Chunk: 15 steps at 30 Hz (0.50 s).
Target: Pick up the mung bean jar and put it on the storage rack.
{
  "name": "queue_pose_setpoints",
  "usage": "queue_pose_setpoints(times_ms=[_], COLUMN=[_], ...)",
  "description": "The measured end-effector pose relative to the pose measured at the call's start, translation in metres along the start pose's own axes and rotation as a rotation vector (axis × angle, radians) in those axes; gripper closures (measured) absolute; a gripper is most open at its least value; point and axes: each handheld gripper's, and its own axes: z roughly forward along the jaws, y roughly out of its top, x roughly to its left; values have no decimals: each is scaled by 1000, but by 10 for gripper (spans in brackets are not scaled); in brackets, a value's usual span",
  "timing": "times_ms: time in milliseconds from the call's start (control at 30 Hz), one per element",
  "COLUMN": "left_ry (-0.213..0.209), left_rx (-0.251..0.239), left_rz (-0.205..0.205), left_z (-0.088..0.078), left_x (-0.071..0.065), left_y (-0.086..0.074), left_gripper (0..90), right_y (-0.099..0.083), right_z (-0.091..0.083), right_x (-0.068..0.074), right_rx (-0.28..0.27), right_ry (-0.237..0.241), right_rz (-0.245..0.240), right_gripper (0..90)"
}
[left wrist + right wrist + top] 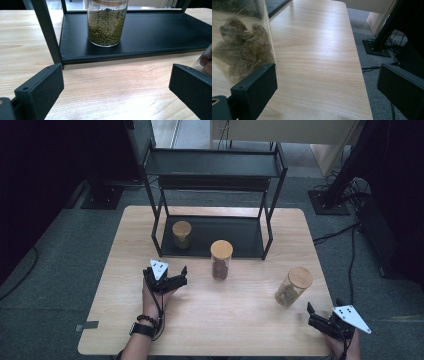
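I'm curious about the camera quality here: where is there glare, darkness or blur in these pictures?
High view: dim and soft, dark at both side edges, the table evenly lit. Left gripper view: a bright glare patch on the wood in front of the shelf; the bean jar is sharp. Right gripper view: sheen along the tabletop; the near jar is slightly blurred.

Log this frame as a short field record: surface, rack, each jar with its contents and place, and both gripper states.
surface: light wooden table
rack: black two-tier shelf at the table's far side
jar 1: green-bean jar, wooden lid, upright on the rack's bottom tray
jar 2: red-brown jar, wooden lid, upright on the table just in front of the rack
jar 3: brown-lump jar, wooden lid, on the table at right
left gripper: open, holding nothing, left of jar 2
right gripper: open, holding nothing, near jar 3
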Motion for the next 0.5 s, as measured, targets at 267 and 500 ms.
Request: queue_pose_setpoints(times_ms=[267, 500], left_ry=[-7, -11], left_rx=[-4, 3], left_rz=[4, 10], left_z=[-11, -20], left_x=[2, 5], left_y=[-5, -8], left_gripper=[0, 0], right_y=[0, 0], right_z=[0, 0], right_x=[0, 0], right_rx=[0, 1], right_ry=[-2, -4], right_rz=[-2, -3], right_gripper=[27, 27])
